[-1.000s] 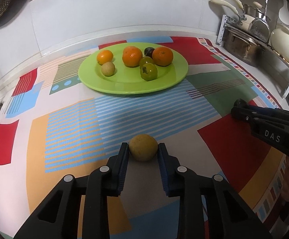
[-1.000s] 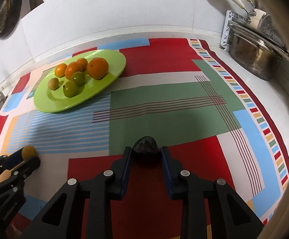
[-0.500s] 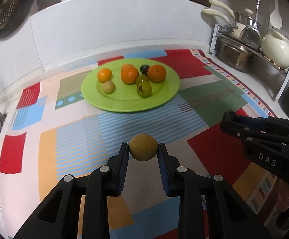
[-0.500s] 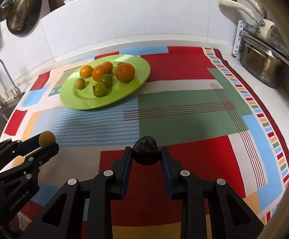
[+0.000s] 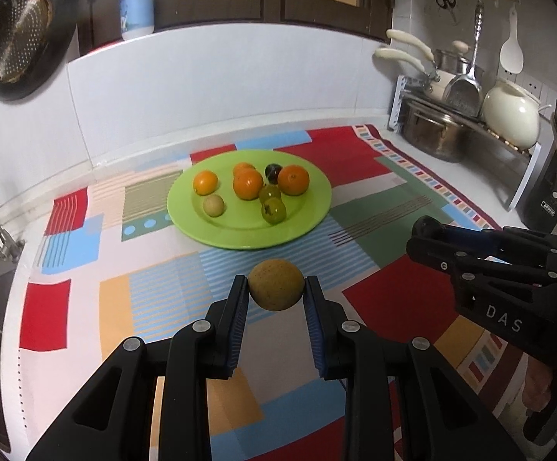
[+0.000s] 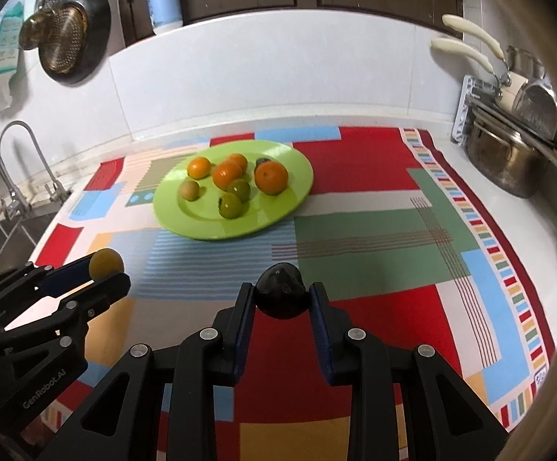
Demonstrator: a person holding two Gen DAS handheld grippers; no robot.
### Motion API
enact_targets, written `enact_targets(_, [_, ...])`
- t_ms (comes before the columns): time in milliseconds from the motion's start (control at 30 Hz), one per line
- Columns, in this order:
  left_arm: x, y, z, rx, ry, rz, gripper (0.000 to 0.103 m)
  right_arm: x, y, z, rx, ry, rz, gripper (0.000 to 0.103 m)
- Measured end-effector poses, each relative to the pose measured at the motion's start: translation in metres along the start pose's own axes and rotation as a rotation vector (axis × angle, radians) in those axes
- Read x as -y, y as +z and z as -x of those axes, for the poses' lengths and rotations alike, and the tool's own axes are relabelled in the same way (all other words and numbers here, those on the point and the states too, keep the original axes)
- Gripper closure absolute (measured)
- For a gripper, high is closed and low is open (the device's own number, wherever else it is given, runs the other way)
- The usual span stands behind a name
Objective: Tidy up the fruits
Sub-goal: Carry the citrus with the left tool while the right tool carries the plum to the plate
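Observation:
A green plate (image 5: 309, 226) (image 6: 297, 203) sits at the back of the patterned mat and holds several oranges, green fruits, a tan fruit and a dark one. My left gripper (image 5: 276, 288) is shut on a tan round fruit (image 5: 276, 284), held above the mat in front of the plate; it shows at the left in the right wrist view (image 6: 105, 263). My right gripper (image 6: 282, 294) is shut on a dark round fruit (image 6: 282, 290), also lifted; it shows at the right in the left wrist view (image 5: 418, 230).
A dish rack with steel pots (image 5: 435, 130) (image 6: 504, 161) and a cream kettle (image 5: 510, 113) stands at the back right. A sink with a tap (image 6: 21, 161) lies to the left. A white backsplash wall (image 5: 220, 88) closes the back.
Both grippers have risen off the mat with their fruits and tilted up, so more of the wall and cupboards shows. The plate looks farther away.

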State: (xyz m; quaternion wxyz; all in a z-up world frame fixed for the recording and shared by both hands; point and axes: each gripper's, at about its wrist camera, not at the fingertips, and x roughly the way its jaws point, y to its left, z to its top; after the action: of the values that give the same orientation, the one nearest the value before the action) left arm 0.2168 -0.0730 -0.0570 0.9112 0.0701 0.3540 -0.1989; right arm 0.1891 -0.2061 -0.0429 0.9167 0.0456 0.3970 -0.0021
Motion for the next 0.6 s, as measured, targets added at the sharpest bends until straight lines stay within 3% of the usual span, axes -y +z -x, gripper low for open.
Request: enact_targets(600, [-0.019, 0.032, 0.024, 0.099, -0.016, -0.045, 0.074, -0.021, 0.031, 0.020, 0.091, 0.012, 0.032, 0.073])
